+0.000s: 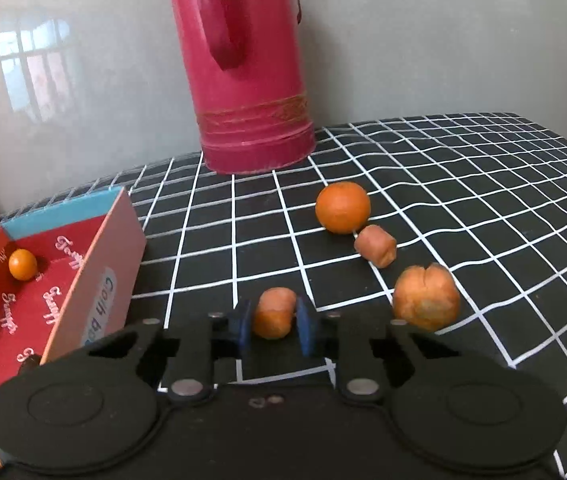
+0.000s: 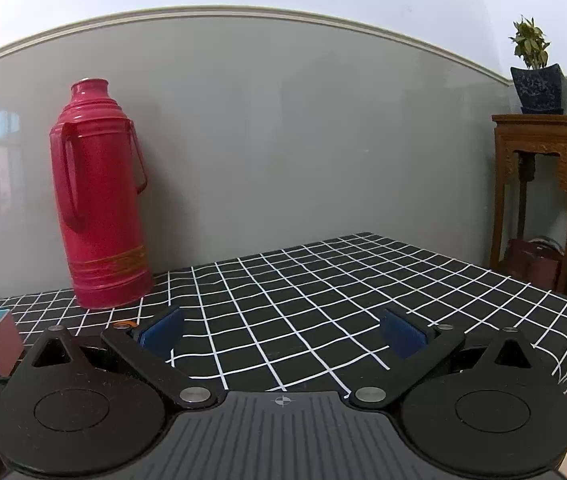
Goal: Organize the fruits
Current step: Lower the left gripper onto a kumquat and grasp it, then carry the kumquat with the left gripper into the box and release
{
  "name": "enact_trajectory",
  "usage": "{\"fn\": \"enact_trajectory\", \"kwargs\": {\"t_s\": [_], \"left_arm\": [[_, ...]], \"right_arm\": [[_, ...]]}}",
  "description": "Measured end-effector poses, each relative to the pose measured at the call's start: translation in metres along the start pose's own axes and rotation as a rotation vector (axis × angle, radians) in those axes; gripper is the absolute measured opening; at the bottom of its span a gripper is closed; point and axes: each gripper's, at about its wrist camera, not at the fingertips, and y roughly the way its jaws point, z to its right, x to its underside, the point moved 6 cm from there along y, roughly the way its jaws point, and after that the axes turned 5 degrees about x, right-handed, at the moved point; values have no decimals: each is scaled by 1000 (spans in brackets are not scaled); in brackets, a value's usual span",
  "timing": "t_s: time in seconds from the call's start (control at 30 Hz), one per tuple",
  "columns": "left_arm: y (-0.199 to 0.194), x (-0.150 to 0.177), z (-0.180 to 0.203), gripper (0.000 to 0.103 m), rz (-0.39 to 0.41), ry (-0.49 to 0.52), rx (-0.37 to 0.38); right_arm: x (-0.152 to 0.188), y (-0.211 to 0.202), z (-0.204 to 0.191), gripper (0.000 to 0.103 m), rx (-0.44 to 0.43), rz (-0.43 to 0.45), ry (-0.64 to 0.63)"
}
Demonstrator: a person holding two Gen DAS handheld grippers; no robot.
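In the left wrist view my left gripper (image 1: 273,326) is shut on a small orange fruit piece (image 1: 273,314) just above the checked cloth. A round orange (image 1: 342,207), a small cylindrical orange piece (image 1: 375,246) and a larger lumpy orange fruit (image 1: 426,297) lie on the cloth to the right. A red box (image 1: 35,304) at the left holds a small orange ball (image 1: 22,264) and some darker fruits at its near end. In the right wrist view my right gripper (image 2: 283,332) is open and empty over bare cloth.
A tall red thermos (image 1: 243,72) stands at the back of the table by the grey wall; it also shows in the right wrist view (image 2: 99,196). A wooden stand (image 2: 539,192) with a potted plant (image 2: 537,76) is beyond the table's right edge.
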Motion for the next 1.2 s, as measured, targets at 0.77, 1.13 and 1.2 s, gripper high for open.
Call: {"fn": "enact_trajectory", "kwargs": {"t_s": [0.77, 1.13, 1.2], "left_arm": [[-72, -6, -113, 14, 158, -198, -397], [-67, 26, -174, 14, -21, -335, -479], [-65, 29, -176, 14, -45, -348, -468]], "right_arm": [[4, -2, -20, 103, -43, -26, 16], [8, -3, -43, 103, -83, -38, 5], [8, -4, -45, 103, -91, -42, 9]]}}
